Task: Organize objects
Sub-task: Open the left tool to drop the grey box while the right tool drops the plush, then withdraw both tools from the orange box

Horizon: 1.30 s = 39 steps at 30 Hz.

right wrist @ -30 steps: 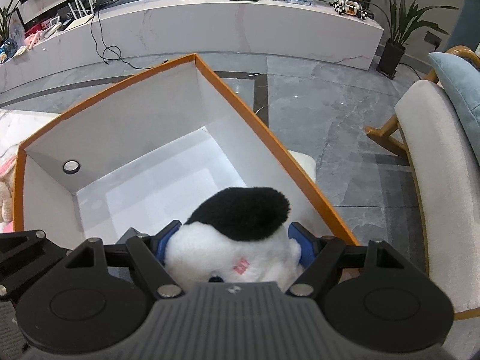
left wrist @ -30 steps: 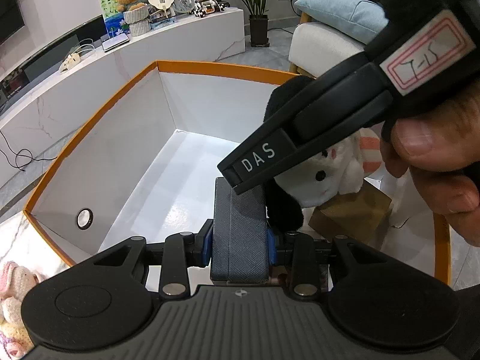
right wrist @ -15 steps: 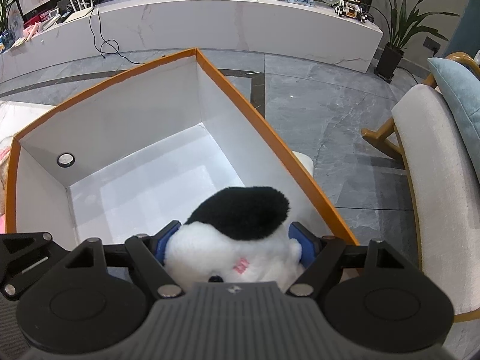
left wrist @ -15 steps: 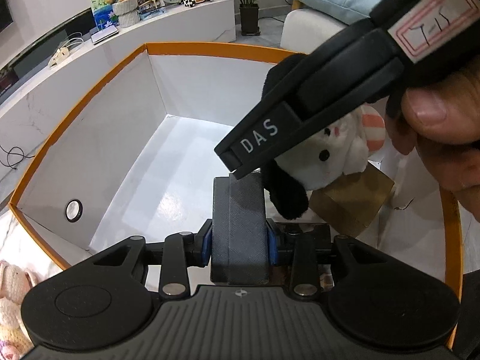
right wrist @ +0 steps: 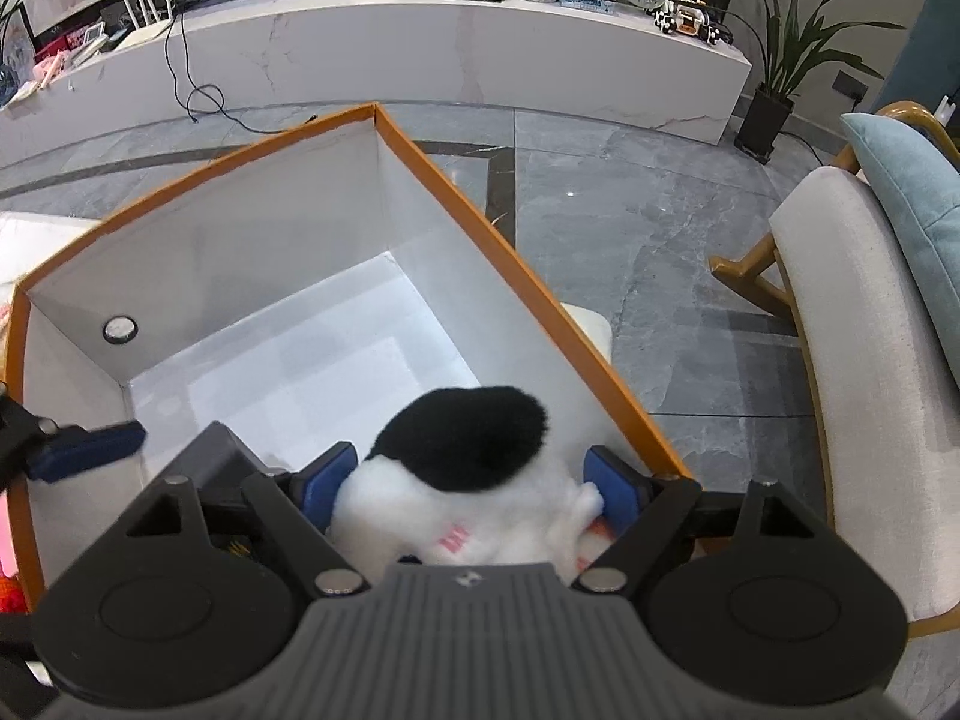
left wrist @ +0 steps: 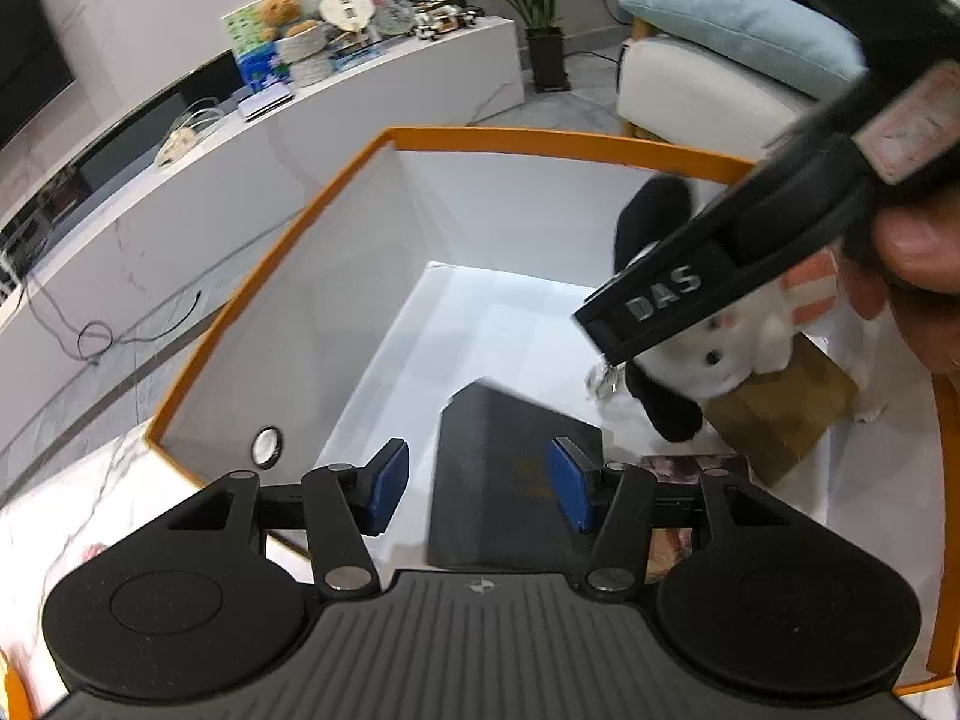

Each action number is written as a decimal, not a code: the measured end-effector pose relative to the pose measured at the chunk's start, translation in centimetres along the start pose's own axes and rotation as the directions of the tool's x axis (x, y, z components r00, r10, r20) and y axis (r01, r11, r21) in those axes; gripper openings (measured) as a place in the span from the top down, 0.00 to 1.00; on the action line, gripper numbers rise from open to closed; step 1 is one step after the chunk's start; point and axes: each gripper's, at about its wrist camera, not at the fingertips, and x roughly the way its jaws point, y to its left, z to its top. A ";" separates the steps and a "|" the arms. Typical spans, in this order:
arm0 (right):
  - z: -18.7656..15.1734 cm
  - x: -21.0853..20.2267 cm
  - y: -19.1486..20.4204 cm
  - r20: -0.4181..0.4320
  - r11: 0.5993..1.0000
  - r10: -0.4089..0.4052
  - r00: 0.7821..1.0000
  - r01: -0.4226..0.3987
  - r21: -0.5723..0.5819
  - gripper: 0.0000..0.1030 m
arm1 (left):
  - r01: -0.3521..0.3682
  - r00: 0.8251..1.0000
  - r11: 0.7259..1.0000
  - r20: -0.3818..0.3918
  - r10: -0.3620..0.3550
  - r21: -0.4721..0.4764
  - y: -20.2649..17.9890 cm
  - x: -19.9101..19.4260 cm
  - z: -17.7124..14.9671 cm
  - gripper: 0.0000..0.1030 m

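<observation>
A white box with an orange rim [left wrist: 252, 276] stands open below both grippers; it also shows in the right wrist view [right wrist: 492, 240]. My left gripper [left wrist: 477, 483] is open, and a dark grey case [left wrist: 504, 468] lies free on the box floor between its blue pads. My right gripper [right wrist: 474, 483] is shut on a black and white plush toy [right wrist: 462, 456] and holds it inside the box. In the left wrist view the plush toy [left wrist: 726, 348] hangs over a brown paper packet [left wrist: 792, 414].
A printed card [left wrist: 696, 468] lies in the box near the case. A long white marble counter [right wrist: 420, 42] with clutter runs behind. A white armchair with a blue cushion [right wrist: 900, 228] stands at the right. A pink plush [right wrist: 9, 546] lies outside the box, left.
My left gripper has opened and let go of the dark grey case, which now lies in the box. My right gripper still holds the plush toy, a little further right.
</observation>
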 end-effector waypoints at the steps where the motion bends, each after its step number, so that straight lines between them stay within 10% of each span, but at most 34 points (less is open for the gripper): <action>1: 0.1 -0.2 0.0 0.011 1.000 0.009 1.000 -0.009 0.008 0.18 | -0.002 1.000 1.000 0.000 0.002 -0.012 0.3 0.0 0.0 0.41; 39: 0.3 -5.4 5.8 0.302 0.992 0.105 0.948 -0.077 -0.105 0.25 | -0.036 0.984 0.983 0.167 0.066 -0.180 9.6 -8.3 -2.7 0.42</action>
